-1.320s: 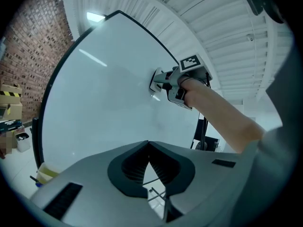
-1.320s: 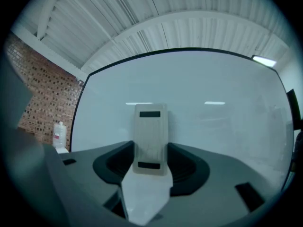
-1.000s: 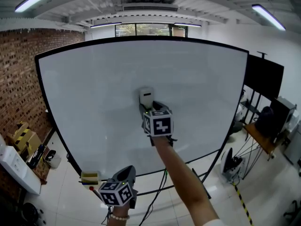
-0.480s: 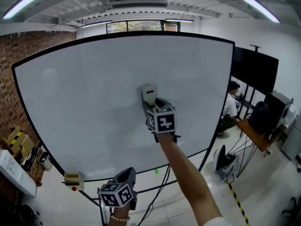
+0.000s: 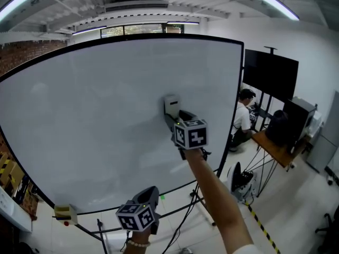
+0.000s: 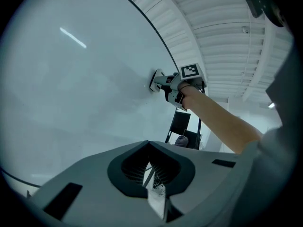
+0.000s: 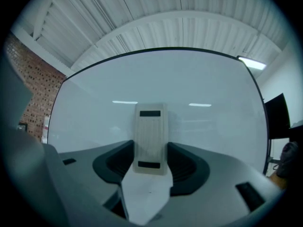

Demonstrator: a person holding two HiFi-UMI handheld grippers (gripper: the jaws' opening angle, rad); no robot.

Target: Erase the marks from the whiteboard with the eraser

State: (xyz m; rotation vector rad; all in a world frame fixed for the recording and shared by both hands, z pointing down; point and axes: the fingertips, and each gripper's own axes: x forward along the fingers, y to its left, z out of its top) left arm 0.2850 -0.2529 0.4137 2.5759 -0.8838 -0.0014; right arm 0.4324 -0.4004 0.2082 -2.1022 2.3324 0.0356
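A large black-framed whiteboard (image 5: pixel 85 115) fills the head view; I see no marks on its surface. My right gripper (image 5: pixel 174 116) is shut on a pale rectangular eraser (image 5: pixel 171 105) and holds it flat against the board right of centre. In the right gripper view the eraser (image 7: pixel 151 138) stands upright between the jaws, against the whiteboard (image 7: pixel 208 84). My left gripper (image 5: pixel 148 199) hangs low below the board's bottom edge, shut with nothing in it. The left gripper view shows the whiteboard (image 6: pixel 71 79), with the right gripper (image 6: pixel 161 82) and the eraser (image 6: pixel 154 80) on it.
A small yellow-and-white thing (image 5: pixel 62 212) sits on the board's tray at the lower left. The board's stand legs and cables (image 5: pixel 190 210) run to the floor. At the right are a seated person (image 5: pixel 242 115), a black screen (image 5: pixel 270 75) and a desk (image 5: pixel 275 147). A brick wall (image 7: pixel 35 98) shows left.
The head view has swung to the right, so the board slides left and the seated person comes into sight. The right gripper keeps the eraser on the board, now a little further right.
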